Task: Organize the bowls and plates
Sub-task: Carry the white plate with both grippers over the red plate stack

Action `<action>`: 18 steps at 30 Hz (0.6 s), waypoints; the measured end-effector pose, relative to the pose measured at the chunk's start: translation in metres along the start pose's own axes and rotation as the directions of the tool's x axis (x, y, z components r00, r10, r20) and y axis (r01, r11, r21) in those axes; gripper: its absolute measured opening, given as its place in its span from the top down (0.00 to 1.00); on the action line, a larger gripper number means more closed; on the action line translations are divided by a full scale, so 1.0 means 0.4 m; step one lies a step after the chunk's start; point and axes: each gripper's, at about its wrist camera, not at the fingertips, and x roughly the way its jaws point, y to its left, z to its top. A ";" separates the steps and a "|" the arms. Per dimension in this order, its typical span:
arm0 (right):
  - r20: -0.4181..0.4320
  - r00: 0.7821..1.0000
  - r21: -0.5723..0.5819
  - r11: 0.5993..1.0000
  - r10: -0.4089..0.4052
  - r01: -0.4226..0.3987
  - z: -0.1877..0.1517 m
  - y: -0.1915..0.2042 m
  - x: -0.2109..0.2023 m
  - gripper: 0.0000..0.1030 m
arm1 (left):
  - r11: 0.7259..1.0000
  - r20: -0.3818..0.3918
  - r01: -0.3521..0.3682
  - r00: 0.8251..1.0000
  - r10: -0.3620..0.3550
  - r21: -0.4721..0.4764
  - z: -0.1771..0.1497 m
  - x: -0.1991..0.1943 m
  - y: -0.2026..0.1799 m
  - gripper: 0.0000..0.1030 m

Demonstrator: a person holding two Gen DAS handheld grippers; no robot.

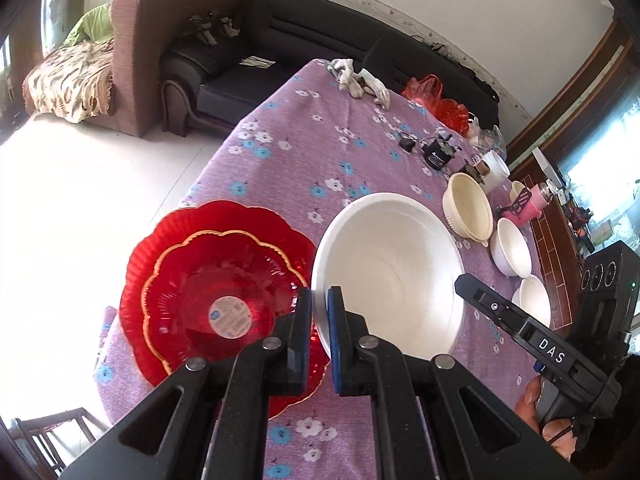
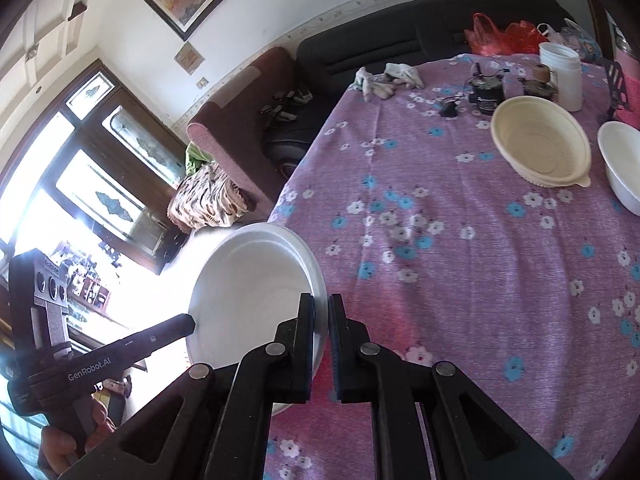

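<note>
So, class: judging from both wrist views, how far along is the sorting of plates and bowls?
Done: two red plates already sit nested on the table. In hand: both the left gripper and right gripper have their jaws clamped on opposite rims of the large white bowl. Left: the cream bowl and two small white bowls stand separately, unstacked.

Home living room: sofa [image 1: 304,36], clothed table [image 1: 304,152].

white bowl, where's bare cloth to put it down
Both grippers, left and right, clamp the white bowl's rim. Bare cloth lies between it and the cream bowl, running back toward the gloves. The red plates fill the left; small bowls and clutter crowd the right.
</note>
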 end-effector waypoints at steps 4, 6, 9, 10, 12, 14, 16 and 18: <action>-0.010 1.000 -0.038 0.999 0.016 -0.016 -0.007 0.068 0.030 0.92 | 0.999 0.018 -0.016 1.000 0.017 -0.031 -0.002 -0.033 0.059 0.93; -0.017 1.000 -0.057 0.998 0.020 -0.021 -0.010 0.098 0.043 0.92 | 0.999 0.026 -0.020 0.999 0.021 -0.047 -0.006 -0.051 0.087 0.93; -0.026 0.999 -0.080 0.996 0.026 -0.028 -0.013 0.136 0.062 0.92 | 0.997 0.036 -0.027 0.999 0.029 -0.070 -0.010 -0.070 0.124 0.93; -0.029 0.999 -0.085 0.996 0.028 -0.030 -0.013 0.145 0.069 0.92 | 0.997 0.039 -0.027 0.999 0.030 -0.077 -0.010 -0.075 0.133 0.93; -0.033 0.999 -0.095 0.995 0.028 -0.031 -0.016 0.164 0.079 0.92 | 0.996 0.043 -0.028 0.999 0.032 -0.087 -0.013 -0.086 0.149 0.93; -0.036 0.999 -0.100 0.994 0.030 -0.034 -0.019 0.177 0.086 0.92 | 0.995 0.049 -0.031 0.998 0.036 -0.091 -0.015 -0.094 0.160 0.93; -0.037 0.999 -0.103 0.994 0.030 -0.034 -0.020 0.186 0.092 0.92 | 0.995 0.049 -0.031 0.998 0.035 -0.094 -0.014 -0.095 0.164 0.93; -0.039 0.999 -0.105 0.994 0.029 -0.033 -0.022 0.191 0.095 0.92 | 0.995 0.049 -0.034 0.998 0.039 -0.097 -0.015 -0.095 0.170 0.93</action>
